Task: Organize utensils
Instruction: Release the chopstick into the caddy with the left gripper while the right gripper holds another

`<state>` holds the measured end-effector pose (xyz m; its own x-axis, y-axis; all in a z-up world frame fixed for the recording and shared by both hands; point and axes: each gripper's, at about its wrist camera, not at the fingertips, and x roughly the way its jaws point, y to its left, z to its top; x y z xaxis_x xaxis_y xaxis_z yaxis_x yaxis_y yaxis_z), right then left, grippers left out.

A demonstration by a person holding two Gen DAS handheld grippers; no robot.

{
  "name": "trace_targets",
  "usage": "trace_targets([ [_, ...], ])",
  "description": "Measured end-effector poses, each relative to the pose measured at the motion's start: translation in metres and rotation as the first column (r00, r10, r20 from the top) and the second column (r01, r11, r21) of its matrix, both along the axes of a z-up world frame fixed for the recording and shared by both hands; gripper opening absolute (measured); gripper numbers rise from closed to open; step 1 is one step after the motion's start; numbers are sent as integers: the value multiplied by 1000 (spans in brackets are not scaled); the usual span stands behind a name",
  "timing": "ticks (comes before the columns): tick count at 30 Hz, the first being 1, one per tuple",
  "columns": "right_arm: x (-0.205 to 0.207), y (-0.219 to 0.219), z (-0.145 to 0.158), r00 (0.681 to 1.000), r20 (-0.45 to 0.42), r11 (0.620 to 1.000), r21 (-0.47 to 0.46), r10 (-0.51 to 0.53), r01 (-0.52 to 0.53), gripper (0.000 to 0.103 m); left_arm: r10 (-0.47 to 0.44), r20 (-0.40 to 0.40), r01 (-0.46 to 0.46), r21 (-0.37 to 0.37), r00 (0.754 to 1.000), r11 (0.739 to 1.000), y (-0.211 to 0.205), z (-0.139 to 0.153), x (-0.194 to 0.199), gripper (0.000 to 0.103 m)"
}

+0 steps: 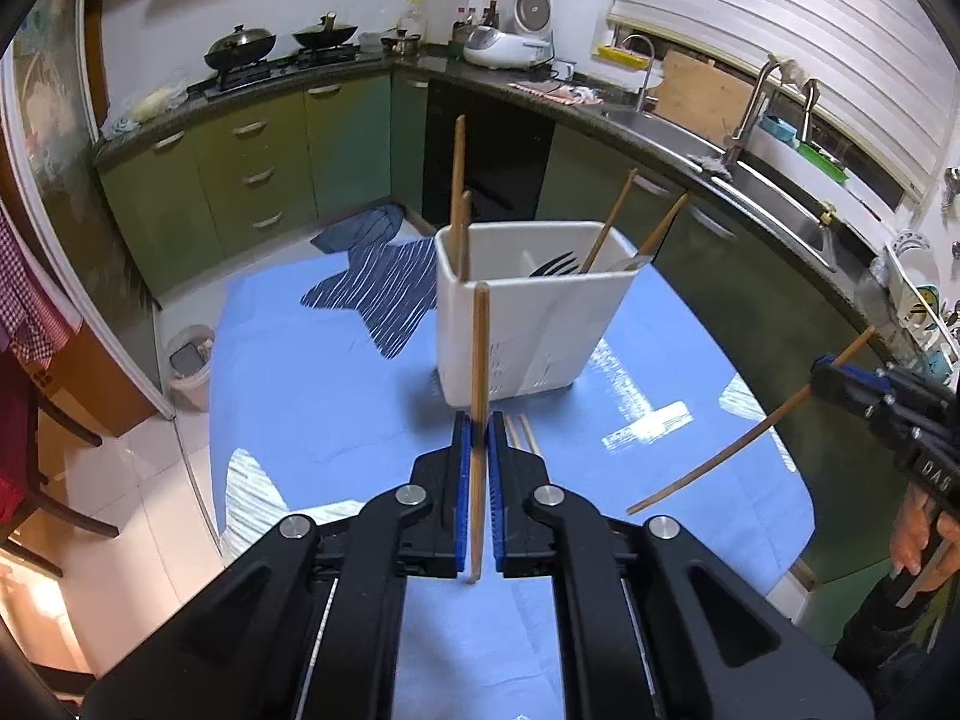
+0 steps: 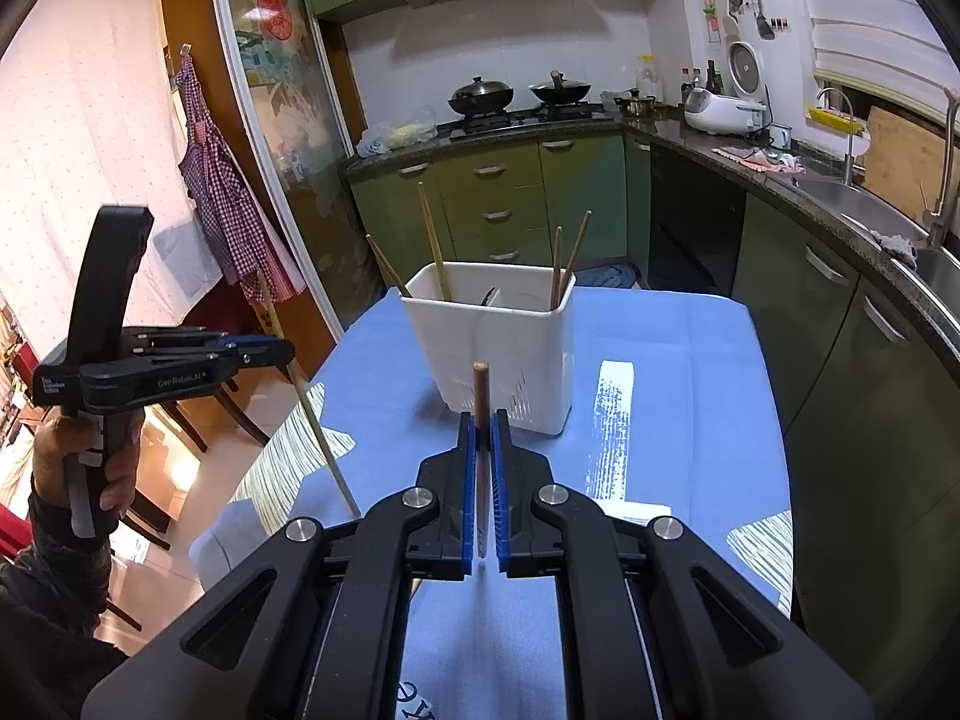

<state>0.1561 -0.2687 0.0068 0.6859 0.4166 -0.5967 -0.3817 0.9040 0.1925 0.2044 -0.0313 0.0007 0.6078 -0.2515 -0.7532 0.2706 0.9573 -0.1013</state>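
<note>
Left gripper (image 1: 479, 429) was clamped tight on one chopstick (image 1: 478, 360). Right gripper (image 2: 483, 427) pinched another chopstick (image 2: 480, 387). White utensil holder (image 1: 528, 330) stood at 12 o'clock of both.

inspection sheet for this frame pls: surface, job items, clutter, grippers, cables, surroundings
Surface: table under a blue cloth, glare patches.
Job's things: white utensil holder upright on the cloth, four chopsticks and a dark fork in it; two loose chopsticks lying in front of it.
Clutter: nothing seen on the table.
Grippers: left gripper shut on a chopstick; right gripper shut on another chopstick; both off the table.
Cables: nothing seen.
Surroundings: green cabinets, woks on stove, rice cooker, sink, striped cloth on floor, bin.
</note>
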Motion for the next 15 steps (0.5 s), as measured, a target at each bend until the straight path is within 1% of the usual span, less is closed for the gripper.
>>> trace_targets([
  [4, -1, -2, 0, 1000, 0, 1000, 2, -4, 4, 6, -22, 14, 22, -8, 1000, 1000, -9, 16, 6, 6],
  [8, 0, -7, -2, 1000, -3, 1000, 5, -10, 10, 6, -39, 62, 39, -8, 997, 999, -22, 46, 11, 6],
  [11, 1, -7, -3, 1000, -6, 1000, 9, -10, 10, 6, -41, 123, 43, -7, 992, 999, -32, 75, 14, 6],
  [15, 4, -8, -7, 1000, -14, 1000, 14, -8, 8, 6, -31, 216, 35, -15, 976, 999, -47, 113, 25, 6],
])
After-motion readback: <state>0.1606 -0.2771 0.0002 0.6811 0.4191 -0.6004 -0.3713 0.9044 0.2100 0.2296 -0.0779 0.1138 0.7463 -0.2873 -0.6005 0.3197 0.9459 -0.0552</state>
